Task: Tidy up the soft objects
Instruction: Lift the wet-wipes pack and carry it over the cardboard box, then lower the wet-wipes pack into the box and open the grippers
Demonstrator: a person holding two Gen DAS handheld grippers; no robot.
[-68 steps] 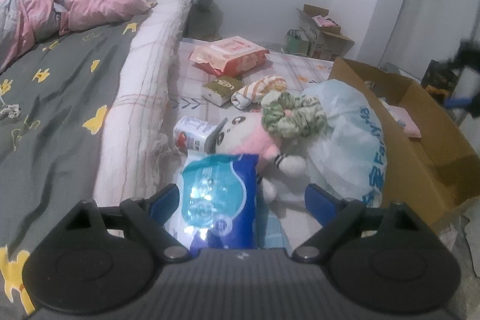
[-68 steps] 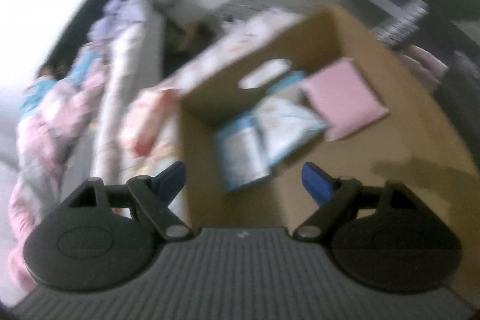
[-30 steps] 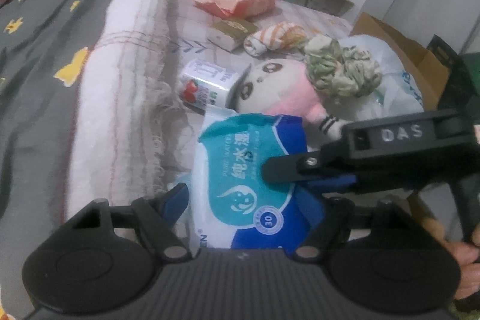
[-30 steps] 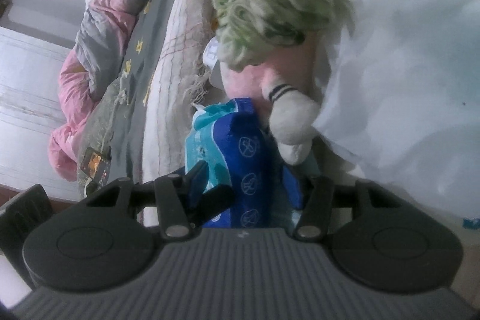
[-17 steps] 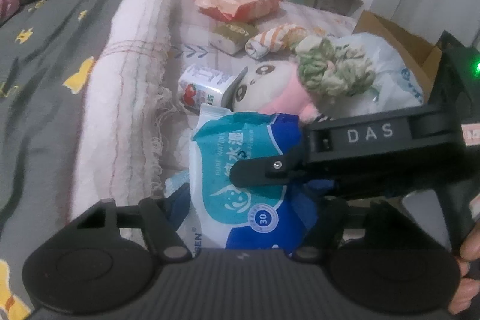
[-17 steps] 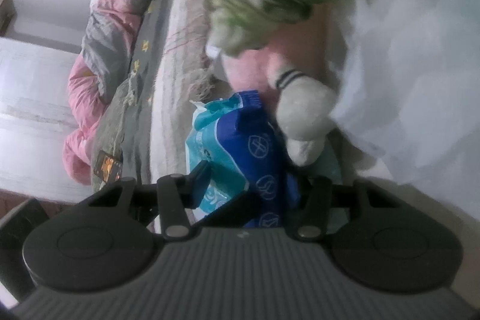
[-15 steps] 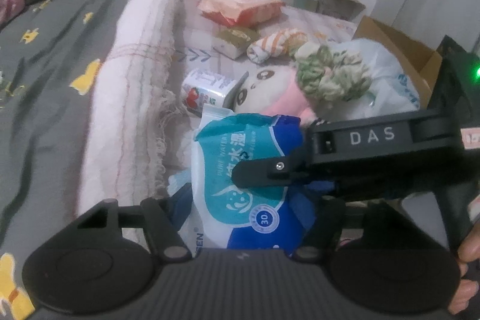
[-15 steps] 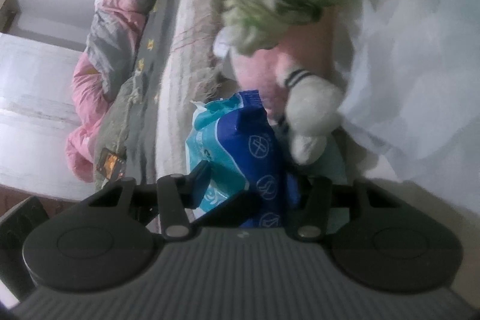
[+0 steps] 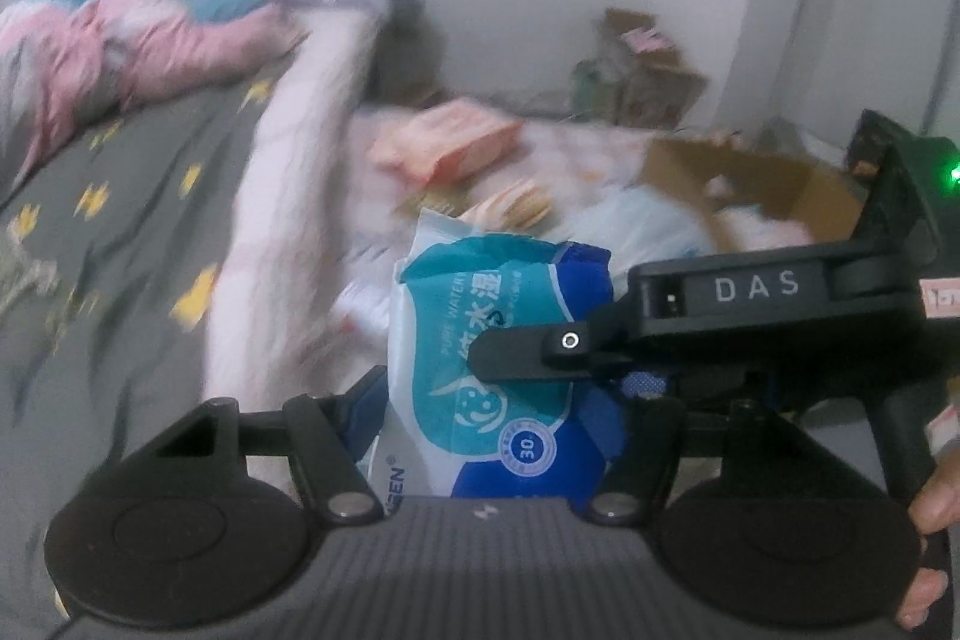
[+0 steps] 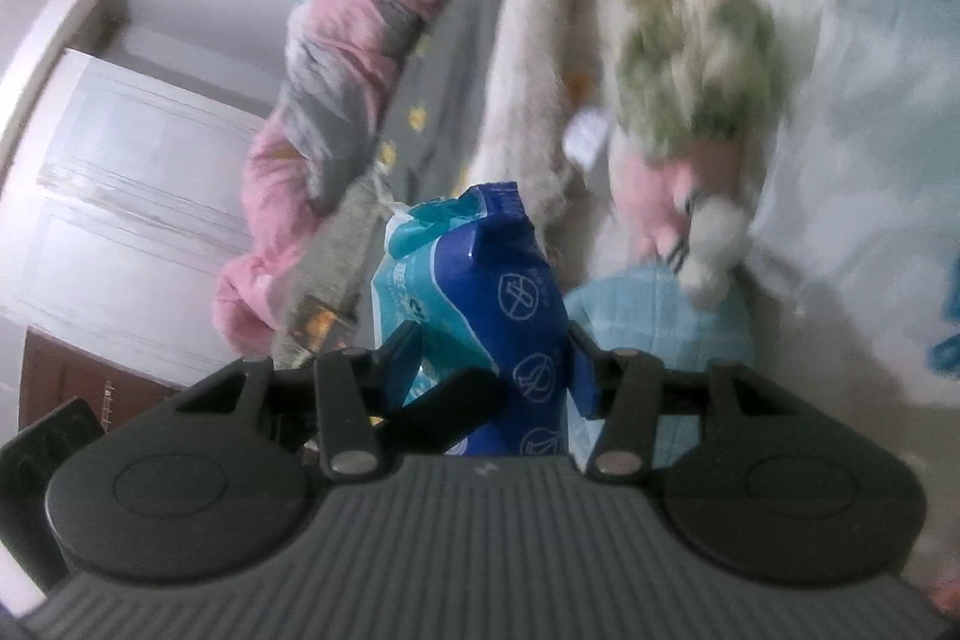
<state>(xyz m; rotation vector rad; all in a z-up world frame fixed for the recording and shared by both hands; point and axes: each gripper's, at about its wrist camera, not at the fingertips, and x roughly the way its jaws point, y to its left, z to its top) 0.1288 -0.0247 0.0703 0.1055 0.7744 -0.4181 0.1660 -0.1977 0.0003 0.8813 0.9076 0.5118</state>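
Note:
A blue and teal wet-wipes pack (image 9: 498, 358) stands upright between both grippers, lifted off the floor; it also shows in the right wrist view (image 10: 480, 304). My left gripper (image 9: 510, 436) is shut on its sides. My right gripper (image 10: 492, 370) is shut on it too and reaches in from the right in the left wrist view (image 9: 540, 340). A pink plush toy (image 10: 672, 196) with a green scrunchie (image 10: 696, 76) on it lies on the floor below, next to a white plastic bag (image 10: 858, 130). An open cardboard box (image 9: 762, 196) stands at right.
The bed (image 9: 120, 196) with a grey cover and pink quilt runs along the left. An orange pack (image 9: 444, 148) and a striped rolled cloth (image 9: 516, 208) lie on the floor mat. A light-blue cloth (image 10: 660, 316) lies under the pack. Small boxes (image 9: 642, 70) stand by the wall.
Both grippers have lifted the wipes pack up off the floor; the plush and floor items now sit lower and farther away, and the view is blurred by motion.

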